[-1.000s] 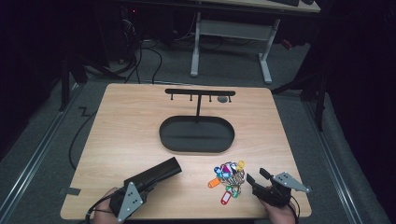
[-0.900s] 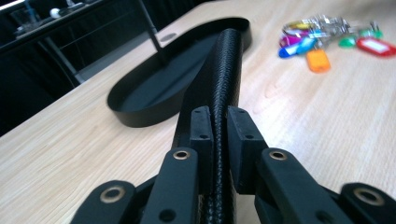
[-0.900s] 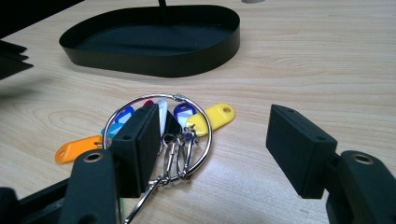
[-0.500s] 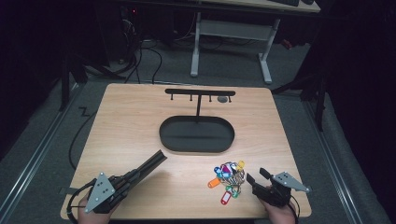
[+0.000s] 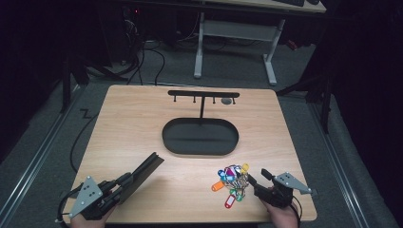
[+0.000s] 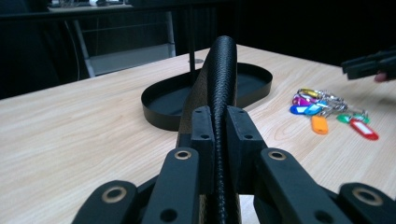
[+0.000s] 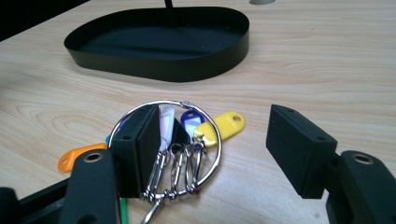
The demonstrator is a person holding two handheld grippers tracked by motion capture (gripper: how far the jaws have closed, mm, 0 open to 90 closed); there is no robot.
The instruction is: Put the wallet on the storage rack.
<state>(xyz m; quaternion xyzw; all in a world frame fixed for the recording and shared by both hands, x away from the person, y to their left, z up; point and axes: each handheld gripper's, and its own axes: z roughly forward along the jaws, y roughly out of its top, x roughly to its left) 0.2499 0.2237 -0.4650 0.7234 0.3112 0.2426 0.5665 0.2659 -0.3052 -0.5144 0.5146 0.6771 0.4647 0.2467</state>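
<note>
Wooden table (image 5: pixel 142 123) holds a black tray (image 5: pixel 199 137) in the middle. Left gripper (image 5: pixel 154 161) squeezes a black case (image 6: pixel 222 79). Right gripper (image 5: pixel 254 183) sits open near the bunch of keys (image 5: pixel 231 180).

The key bunch (image 5: pixel 231 182) lies on the table (image 5: pixel 133 123) before the tray (image 5: pixel 200 137) (slightly right).

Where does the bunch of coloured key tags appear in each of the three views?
High view: the bunch of key tags lies near the front right of the table, just left of the right gripper.
Left gripper view: at the right, on the wood.
Right gripper view: bottom centre-left, partly behind the left finger.
Shared landmark: the black oval tray.
</note>
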